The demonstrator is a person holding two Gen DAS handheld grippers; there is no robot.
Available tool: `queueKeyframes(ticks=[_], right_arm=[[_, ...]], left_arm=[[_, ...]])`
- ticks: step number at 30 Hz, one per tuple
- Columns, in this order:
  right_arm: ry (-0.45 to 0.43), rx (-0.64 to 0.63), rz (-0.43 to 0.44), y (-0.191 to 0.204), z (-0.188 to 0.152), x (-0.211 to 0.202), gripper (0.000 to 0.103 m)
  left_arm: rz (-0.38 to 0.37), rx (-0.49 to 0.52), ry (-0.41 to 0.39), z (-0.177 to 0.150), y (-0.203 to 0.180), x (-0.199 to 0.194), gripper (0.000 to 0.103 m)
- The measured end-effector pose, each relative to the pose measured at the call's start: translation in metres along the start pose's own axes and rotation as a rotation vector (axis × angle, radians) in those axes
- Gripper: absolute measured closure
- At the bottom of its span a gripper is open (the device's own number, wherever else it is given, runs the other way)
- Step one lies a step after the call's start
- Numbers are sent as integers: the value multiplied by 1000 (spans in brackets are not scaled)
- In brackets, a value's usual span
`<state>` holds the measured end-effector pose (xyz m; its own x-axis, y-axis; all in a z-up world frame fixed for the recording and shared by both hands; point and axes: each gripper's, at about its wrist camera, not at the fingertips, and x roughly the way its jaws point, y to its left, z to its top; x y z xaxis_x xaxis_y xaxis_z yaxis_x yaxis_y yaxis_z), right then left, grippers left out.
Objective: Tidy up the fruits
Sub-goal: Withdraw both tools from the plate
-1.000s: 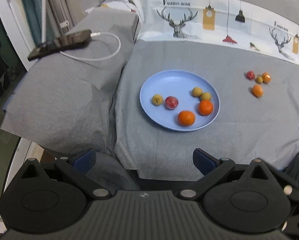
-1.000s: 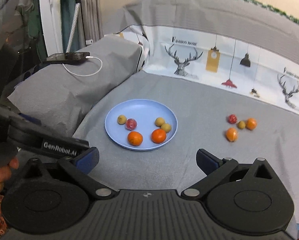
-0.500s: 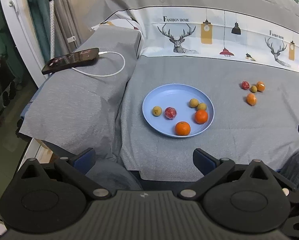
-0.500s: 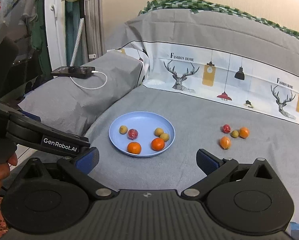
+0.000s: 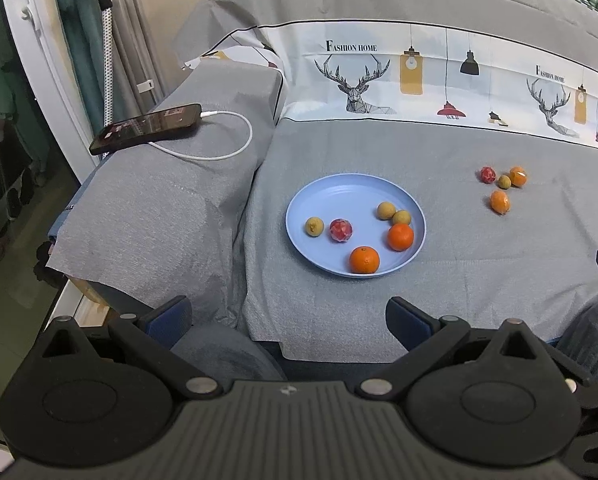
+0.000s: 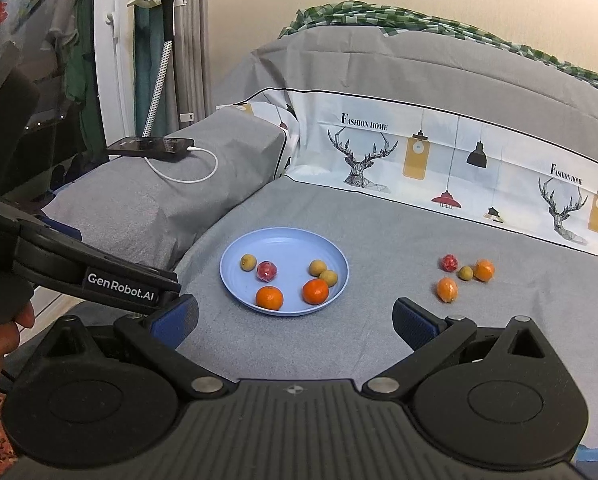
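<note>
A light blue plate (image 5: 339,192) (image 6: 287,240) sits on the grey bed cover and holds two oranges (image 5: 364,260) (image 6: 269,297), a red fruit (image 5: 341,230) (image 6: 266,271) and three small yellow-green fruits (image 5: 314,226). To its right several loose fruits lie on the cover: a red one (image 5: 487,175) (image 6: 449,263), a small green one (image 5: 504,181), and two orange ones (image 5: 499,202) (image 6: 447,289). My left gripper (image 5: 289,318) is open and empty, at the bed's near edge. My right gripper (image 6: 295,318) is open and empty, just in front of the plate.
A phone (image 5: 147,127) (image 6: 151,146) on a white charging cable (image 5: 227,152) lies on the grey pillow at the left. A printed deer-pattern band (image 6: 439,160) runs along the back. The left gripper body (image 6: 99,276) shows at the right wrist view's left.
Both grippers have pulled back and risen from the bed, so the plate and fruits look smaller and farther. The fruits have not moved. Both stay open.
</note>
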<state>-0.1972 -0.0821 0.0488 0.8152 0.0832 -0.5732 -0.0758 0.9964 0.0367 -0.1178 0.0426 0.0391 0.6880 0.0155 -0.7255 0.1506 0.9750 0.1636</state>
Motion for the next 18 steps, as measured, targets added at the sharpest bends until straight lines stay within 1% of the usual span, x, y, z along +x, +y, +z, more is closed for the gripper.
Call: queueKeyframes(ticks=[8, 18], right_arm=[[10, -2, -2, 3, -1, 0, 1], [32, 6, 10, 1, -1, 10, 1]], left_arm=[[-1, 0, 5, 0, 0, 1, 0], [7, 8, 26, 1, -2, 9, 0]])
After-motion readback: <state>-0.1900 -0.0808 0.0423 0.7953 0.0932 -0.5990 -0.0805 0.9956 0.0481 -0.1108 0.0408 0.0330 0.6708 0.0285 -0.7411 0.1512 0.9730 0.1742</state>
